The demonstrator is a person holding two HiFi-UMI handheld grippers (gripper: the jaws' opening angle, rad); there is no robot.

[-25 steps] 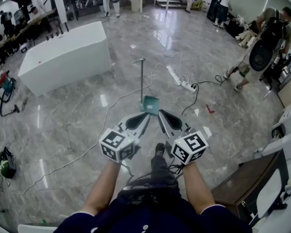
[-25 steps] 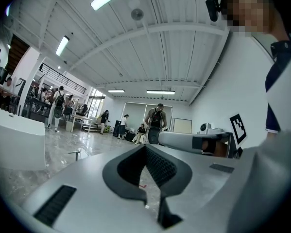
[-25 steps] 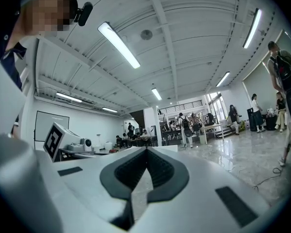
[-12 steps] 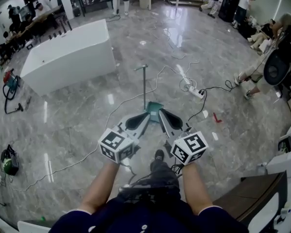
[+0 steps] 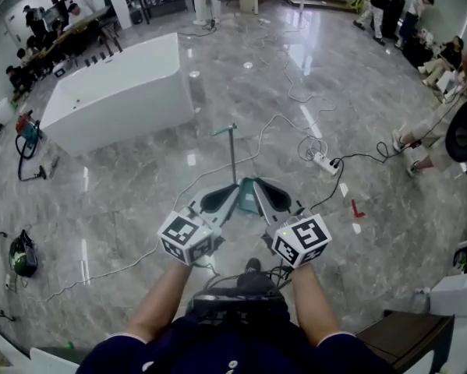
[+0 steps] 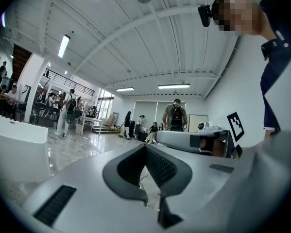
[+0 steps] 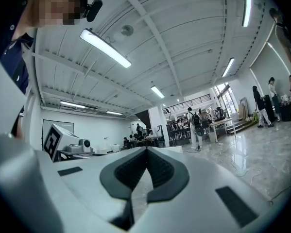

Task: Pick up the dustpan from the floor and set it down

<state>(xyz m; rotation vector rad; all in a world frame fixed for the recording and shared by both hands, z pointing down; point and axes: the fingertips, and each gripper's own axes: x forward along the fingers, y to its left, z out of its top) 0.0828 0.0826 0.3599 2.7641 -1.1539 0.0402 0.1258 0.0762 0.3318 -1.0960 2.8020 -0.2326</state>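
Fingers (image 5: 216, 200) closed, empty, on left gripper (image 5: 235, 186) and right gripper (image 5: 257, 184); teal dustpan (image 5: 247, 195) (long upright handle (image 5: 232, 156)) standing.

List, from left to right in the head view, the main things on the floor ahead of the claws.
white bathtub → dustpan → white power strip → small red item

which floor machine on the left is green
The nearer machine, low at the left edge; the farther machine, by the white tub, is red and teal.
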